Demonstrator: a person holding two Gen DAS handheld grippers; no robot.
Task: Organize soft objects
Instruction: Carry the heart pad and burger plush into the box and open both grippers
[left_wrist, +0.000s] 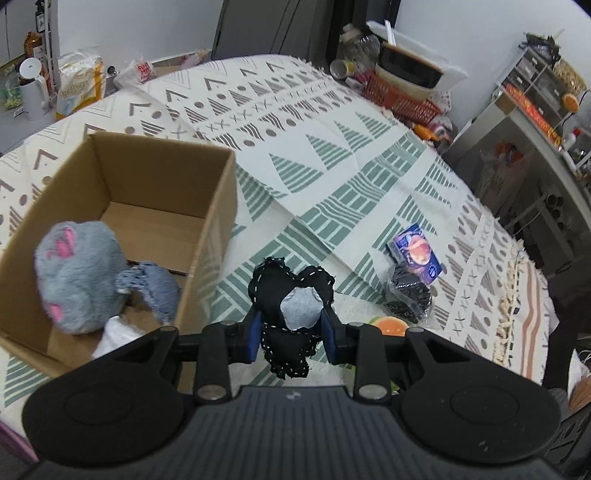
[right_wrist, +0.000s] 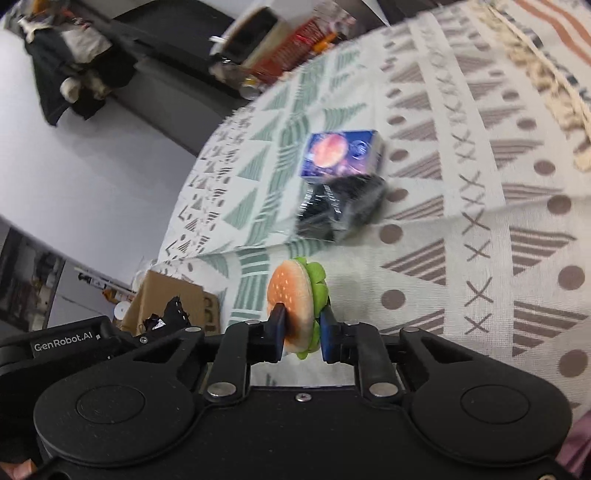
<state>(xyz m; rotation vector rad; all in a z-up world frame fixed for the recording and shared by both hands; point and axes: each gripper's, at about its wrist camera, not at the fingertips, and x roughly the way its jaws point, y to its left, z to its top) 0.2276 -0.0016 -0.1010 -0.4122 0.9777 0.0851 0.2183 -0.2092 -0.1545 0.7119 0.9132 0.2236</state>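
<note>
- Left gripper (left_wrist: 291, 332) clamped on black felt toy (left_wrist: 288, 295), beside box (left_wrist: 218, 206) holding grey plush (left_wrist: 77, 280).
- Right gripper (right_wrist: 301, 328) squeezing burger plush (right_wrist: 295, 302) above patterned cloth (right_wrist: 461, 229).

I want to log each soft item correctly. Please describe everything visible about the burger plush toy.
The burger plush is a small soft toy that looks like fabric: an orange-tan bun face with pale seed marks and a green lettuce frill. It stands on edge, clamped from both flat sides by the blue pads of the right tool, above the patterned cloth. Only the pads touch it.
</note>
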